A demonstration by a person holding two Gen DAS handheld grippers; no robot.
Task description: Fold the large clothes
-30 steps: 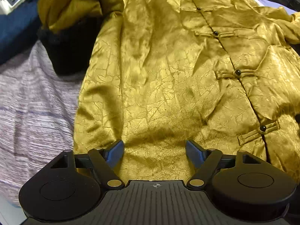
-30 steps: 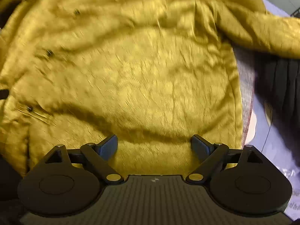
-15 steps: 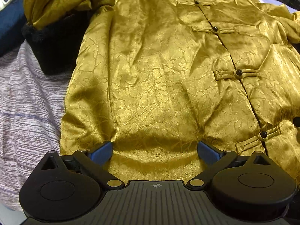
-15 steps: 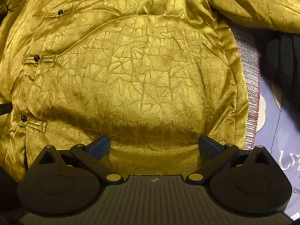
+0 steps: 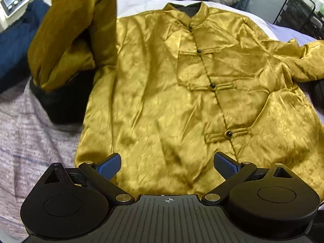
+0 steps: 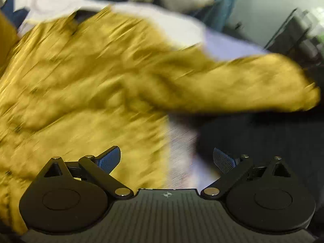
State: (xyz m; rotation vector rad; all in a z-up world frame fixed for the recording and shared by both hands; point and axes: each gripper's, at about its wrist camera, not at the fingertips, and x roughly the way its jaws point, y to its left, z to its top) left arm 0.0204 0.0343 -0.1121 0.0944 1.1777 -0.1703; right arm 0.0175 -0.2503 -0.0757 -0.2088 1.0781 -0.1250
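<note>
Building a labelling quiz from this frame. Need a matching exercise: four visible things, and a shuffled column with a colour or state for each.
Things:
1. jacket
2. frog buttons
3. left gripper
4. left sleeve

States:
A. open, nothing between the fingers
B. small, black, in a row down the front
C. bunched up at the jacket's side
D. gold, spread front-up

Pairs: 1-D, 2-B, 3-A, 4-C
</note>
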